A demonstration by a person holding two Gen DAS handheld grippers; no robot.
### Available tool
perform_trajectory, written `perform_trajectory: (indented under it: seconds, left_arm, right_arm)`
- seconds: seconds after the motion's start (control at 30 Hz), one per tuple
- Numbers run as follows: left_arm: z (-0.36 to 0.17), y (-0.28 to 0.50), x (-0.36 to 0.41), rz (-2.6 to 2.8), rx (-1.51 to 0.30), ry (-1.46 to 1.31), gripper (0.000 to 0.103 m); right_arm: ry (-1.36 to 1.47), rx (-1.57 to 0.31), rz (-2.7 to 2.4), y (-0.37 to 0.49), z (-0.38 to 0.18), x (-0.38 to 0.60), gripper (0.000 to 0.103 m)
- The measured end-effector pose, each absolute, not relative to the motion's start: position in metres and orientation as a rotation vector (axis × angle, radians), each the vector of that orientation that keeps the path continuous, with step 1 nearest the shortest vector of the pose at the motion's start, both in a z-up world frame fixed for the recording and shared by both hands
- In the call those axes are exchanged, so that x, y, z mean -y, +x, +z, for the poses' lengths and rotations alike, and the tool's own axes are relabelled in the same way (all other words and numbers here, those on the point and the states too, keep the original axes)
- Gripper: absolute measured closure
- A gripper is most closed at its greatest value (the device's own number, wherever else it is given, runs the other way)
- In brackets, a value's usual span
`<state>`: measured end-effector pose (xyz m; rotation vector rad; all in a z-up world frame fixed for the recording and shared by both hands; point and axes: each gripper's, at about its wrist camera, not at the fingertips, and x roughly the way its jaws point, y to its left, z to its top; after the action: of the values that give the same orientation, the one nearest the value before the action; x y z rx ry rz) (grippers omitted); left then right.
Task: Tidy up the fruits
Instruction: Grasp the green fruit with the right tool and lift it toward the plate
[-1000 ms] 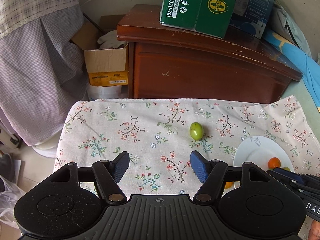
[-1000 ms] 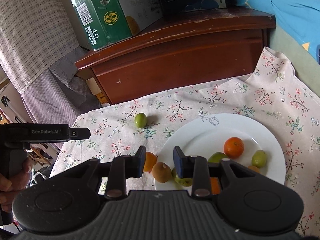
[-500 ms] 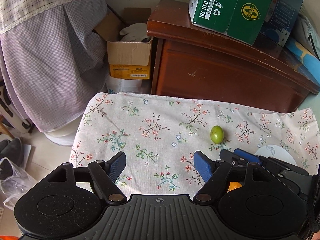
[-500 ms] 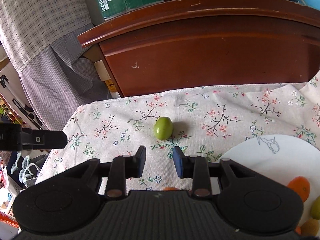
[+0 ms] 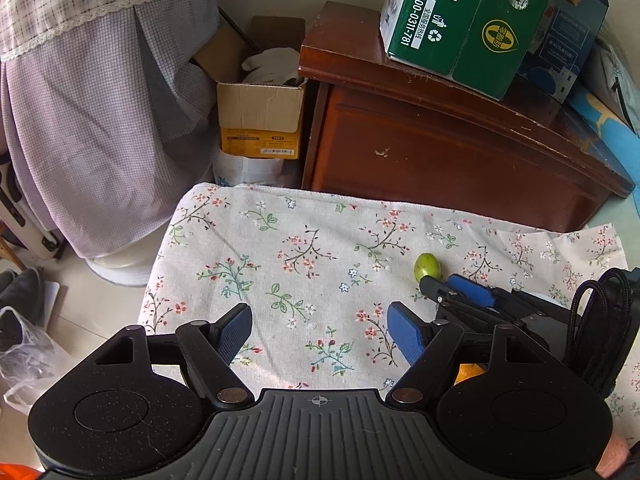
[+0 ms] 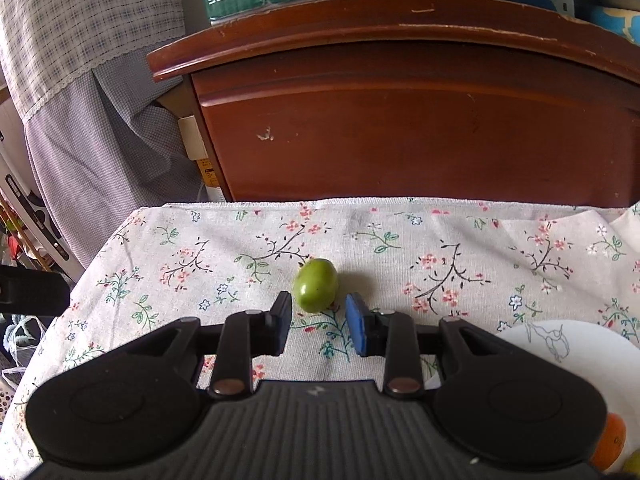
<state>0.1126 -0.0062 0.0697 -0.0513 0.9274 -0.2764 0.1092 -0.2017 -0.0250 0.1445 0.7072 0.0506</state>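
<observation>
Green fruit (image 6: 315, 285), small and oval, sits on the floral tablecloth (image 6: 440, 248) right at the tips of my right gripper (image 6: 319, 322). Its fingers (image 6: 282, 316) are fairly close together, one on each side of the fruit's near end, pads not pressing it; nothing gripped. From the left wrist view the same green fruit (image 5: 427, 266) shows just past the right gripper (image 5: 452, 286) tips. My left gripper (image 5: 320, 330) hovers over bare cloth, jaws wide apart and empty, well left of the fruit. White plate (image 6: 568, 344) lies at the right edge of the cloth, with an orange fruit (image 6: 610, 442) on its near part and a bit of another green one (image 6: 632, 466) at the corner, mostly cut off. Dark wooden cabinet (image 6: 400, 128) stands behind the table, with a green carton (image 5: 464, 16) on top. Cardboard box (image 5: 260, 116) sits on the floor beside the cabinet, next to a checked curtain (image 5: 92, 120).
</observation>
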Motion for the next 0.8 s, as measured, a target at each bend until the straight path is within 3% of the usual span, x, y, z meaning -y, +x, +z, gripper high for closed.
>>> perform_trajectory:
  seconds: [0.4, 0.5, 0.8]
  left_arm:
    - [0.058, 0.109, 0.015, -0.305, -0.951, -0.009, 0.028]
    - [0.057, 0.106, 0.016, -0.316, -0.969, -0.03, 0.028]
    - [0.055, 0.101, 0.027, -0.346, -0.953, -0.015, 0.028]
  right_arm:
    - [0.101, -0.695, 0.064, 0.12, -0.034, 0.192, 0.07]
    - [0.123, -0.705, 0.062, 0.122, -0.035, 0.195, 0.077]
    - [0.206, -0.715, 0.058, 0.114, -0.031, 0.204, 0.078]
